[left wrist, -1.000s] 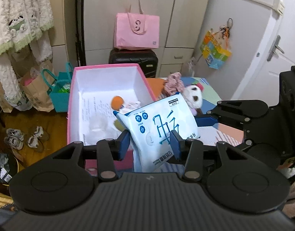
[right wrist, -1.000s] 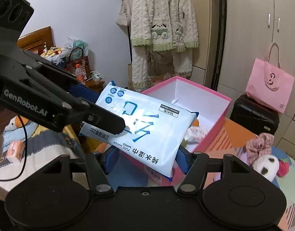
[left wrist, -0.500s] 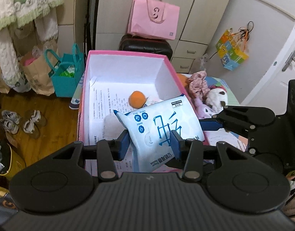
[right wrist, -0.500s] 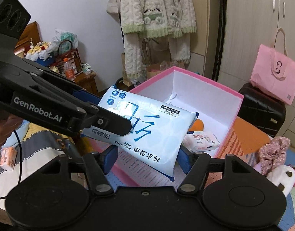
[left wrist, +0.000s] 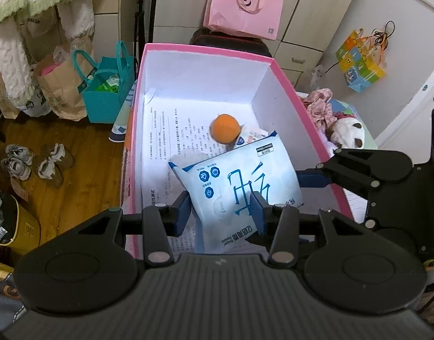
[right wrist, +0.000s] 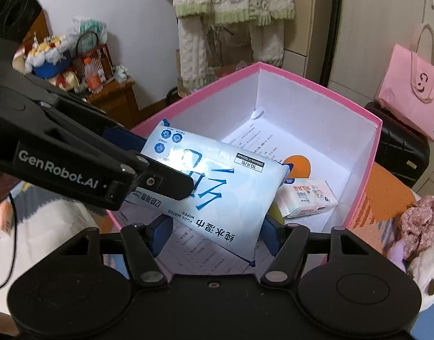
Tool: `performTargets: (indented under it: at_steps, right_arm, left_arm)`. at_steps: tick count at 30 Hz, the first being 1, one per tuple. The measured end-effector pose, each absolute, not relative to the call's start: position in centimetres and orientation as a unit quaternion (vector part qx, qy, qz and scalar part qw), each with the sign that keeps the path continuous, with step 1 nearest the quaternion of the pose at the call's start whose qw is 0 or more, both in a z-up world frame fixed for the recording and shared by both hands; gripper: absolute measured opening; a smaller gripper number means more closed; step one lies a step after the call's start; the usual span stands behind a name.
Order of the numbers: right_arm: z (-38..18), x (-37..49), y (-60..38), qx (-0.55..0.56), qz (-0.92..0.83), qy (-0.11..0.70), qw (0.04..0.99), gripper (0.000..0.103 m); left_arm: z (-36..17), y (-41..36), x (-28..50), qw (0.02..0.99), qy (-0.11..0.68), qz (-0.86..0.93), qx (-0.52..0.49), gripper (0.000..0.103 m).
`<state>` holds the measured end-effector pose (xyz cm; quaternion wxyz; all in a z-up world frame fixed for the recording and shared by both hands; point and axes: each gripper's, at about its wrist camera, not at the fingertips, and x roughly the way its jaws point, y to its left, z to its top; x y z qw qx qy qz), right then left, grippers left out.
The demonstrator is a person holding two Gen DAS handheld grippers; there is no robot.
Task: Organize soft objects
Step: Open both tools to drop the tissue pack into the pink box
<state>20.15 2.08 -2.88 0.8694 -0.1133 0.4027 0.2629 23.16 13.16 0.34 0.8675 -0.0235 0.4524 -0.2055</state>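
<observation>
A light-blue wet-wipes pack hangs tilted over the near end of the open pink box. Both grippers hold it. My left gripper grips its near corner; its jaws are opening slightly with the pack still between the pads. My right gripper is shut across the pack from the other side. Inside the box lie printed sheets, an orange ball and a small tissue pack. A panda plush and a pink floral scrunchie lie outside the box to the right.
A pink paper bag sits on a black suitcase behind the box. A teal bag, brown paper bags and shoes are on the wooden floor to the left. A fleece robe hangs by the wardrobe.
Both grippers have carried the wipes pack forward and down, from in front of the pink box to over its inside. The box now fills more of both views.
</observation>
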Motion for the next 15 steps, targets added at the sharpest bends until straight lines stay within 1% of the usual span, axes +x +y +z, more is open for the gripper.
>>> performTargets:
  at_steps: [2,4,9,15]
  right_arm:
    - [-2.9,20.4,2.1,-0.115,0.260,0.405,0.869,0.071]
    - [-2.9,20.5,1.9,-0.108,0.256,0.408,0.870,0.072]
    - [-2.8,20.2,1.6,-0.109,0.255,0.404,0.872,0.072]
    - [-2.1,19.2,1.5,-0.116,0.259,0.391,0.875,0.073]
  left_arm:
    - [0.4,13.0,23.0,0.872,0.448,-0.199,-0.013,0.047]
    - [0.6,13.1,22.7,0.875,0.442,-0.196,-0.008,0.053]
    - [1.5,13.2,22.0,0.883,0.427,-0.194,-0.001,0.057]
    - [2.5,13.3,20.8,0.885,0.420,-0.200,-0.002,0.058]
